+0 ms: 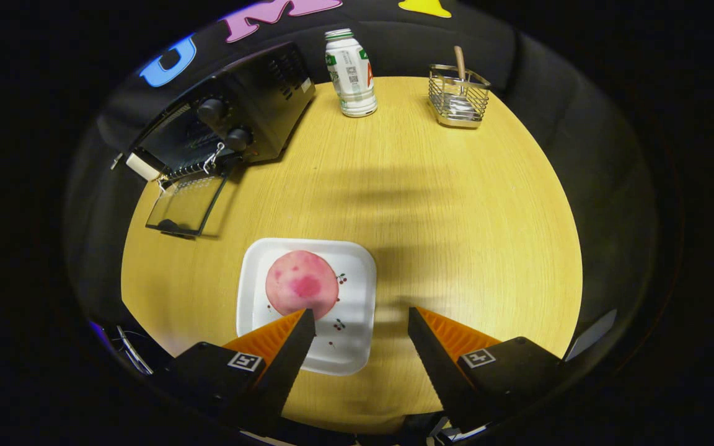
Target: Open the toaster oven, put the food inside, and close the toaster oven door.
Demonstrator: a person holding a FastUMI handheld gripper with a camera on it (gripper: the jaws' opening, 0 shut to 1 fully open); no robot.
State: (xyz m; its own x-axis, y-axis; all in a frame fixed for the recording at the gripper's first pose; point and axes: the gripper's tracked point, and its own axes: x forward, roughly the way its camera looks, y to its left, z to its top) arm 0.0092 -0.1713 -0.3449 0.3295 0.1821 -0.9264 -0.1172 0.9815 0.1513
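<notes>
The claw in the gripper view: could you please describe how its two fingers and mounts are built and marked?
The claw has two wedge-shaped fingers that taper to points, with ribbed outer faces. Each finger sits on a blocky black mount bearing a small square black-and-white marker. The fingers stand apart, open, pressing on nothing.

The black toaster oven (pixel 233 118) stood at the far left of the counter (pixel 456 217), its glass door (pixel 185 207) dropped open and lying flat. Nearer, a round pink bun (pixel 301 284) sat on a white square plate (pixel 357 260).
</notes>
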